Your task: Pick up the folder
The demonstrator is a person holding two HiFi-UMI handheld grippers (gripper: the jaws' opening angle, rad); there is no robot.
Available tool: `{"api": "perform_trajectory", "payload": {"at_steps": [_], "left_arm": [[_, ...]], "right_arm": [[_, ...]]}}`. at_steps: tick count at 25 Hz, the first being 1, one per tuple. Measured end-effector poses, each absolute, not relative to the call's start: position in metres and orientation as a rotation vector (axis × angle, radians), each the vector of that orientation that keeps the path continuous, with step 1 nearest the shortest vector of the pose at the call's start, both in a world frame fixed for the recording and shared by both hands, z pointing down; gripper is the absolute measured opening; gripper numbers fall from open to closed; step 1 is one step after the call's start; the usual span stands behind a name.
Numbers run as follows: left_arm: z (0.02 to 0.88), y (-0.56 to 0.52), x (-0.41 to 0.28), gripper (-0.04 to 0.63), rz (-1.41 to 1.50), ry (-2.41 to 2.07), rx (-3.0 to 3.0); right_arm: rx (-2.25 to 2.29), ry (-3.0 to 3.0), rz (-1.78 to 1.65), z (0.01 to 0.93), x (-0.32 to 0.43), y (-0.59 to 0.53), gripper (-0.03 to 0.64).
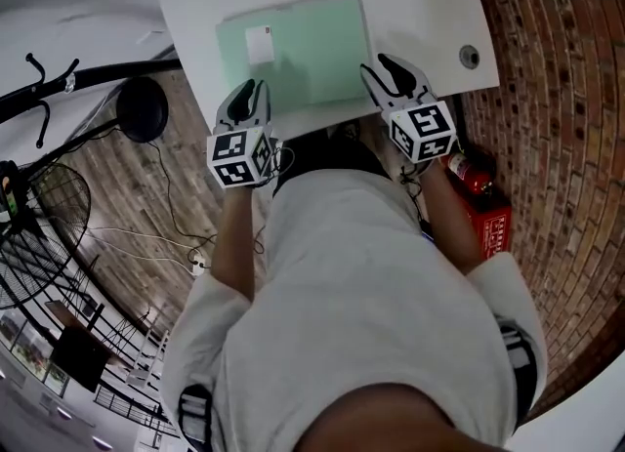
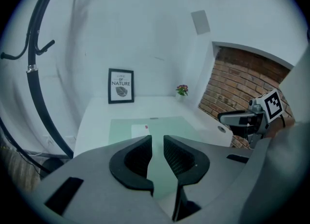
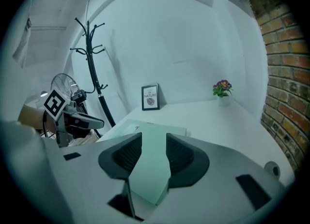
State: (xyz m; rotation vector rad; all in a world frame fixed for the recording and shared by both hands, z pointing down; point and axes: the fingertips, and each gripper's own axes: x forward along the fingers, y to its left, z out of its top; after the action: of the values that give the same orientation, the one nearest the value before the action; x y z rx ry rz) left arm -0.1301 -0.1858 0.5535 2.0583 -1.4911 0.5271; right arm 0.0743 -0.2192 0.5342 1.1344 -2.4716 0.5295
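Observation:
A pale green folder (image 1: 303, 45) with a white label (image 1: 259, 43) lies flat on the white table (image 1: 430, 1). My left gripper (image 1: 250, 95) hangs over the folder's near left corner. Its jaws stand a narrow gap apart with nothing pinched, and the folder (image 2: 121, 128) shows beyond the left gripper (image 2: 157, 141). My right gripper (image 1: 389, 69) is over the folder's near right edge and is open wider. The folder (image 3: 154, 170) shows through the gap of the right gripper (image 3: 154, 140). Whether either gripper touches the folder I cannot tell.
A framed print (image 2: 120, 86) and a small potted flower (image 3: 222, 90) stand at the table's far edge. A cable hole (image 1: 470, 56) sits near the right corner. A brick wall and a red fire extinguisher (image 1: 471, 177) are at the right; a coat stand (image 3: 95, 68) and a fan (image 1: 39, 235) at the left.

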Motion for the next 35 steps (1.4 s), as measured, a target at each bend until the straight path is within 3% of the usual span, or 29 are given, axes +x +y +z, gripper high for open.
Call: {"api": "perform_trajectory", "payload": {"at_steps": [15,29,35], "left_arm": [[0.602,-0.207,-0.171,0.081,0.633,-1.434,1.936],[0.632,-0.221,-0.2,0.228,0.646,-1.354,1.878],[0.639,-0.227,-0.201,0.259,0.615,-1.297,1.862]], "right_arm": [[1.111,-2.32,0.704,0.597,0.063,-0.242,0.17],[1.08,-2.248,0.843,0.624,0.059,-0.248,0.218],[1.087,-2.231,0.911,0.632,0.059,-0.254,0.239]]}}
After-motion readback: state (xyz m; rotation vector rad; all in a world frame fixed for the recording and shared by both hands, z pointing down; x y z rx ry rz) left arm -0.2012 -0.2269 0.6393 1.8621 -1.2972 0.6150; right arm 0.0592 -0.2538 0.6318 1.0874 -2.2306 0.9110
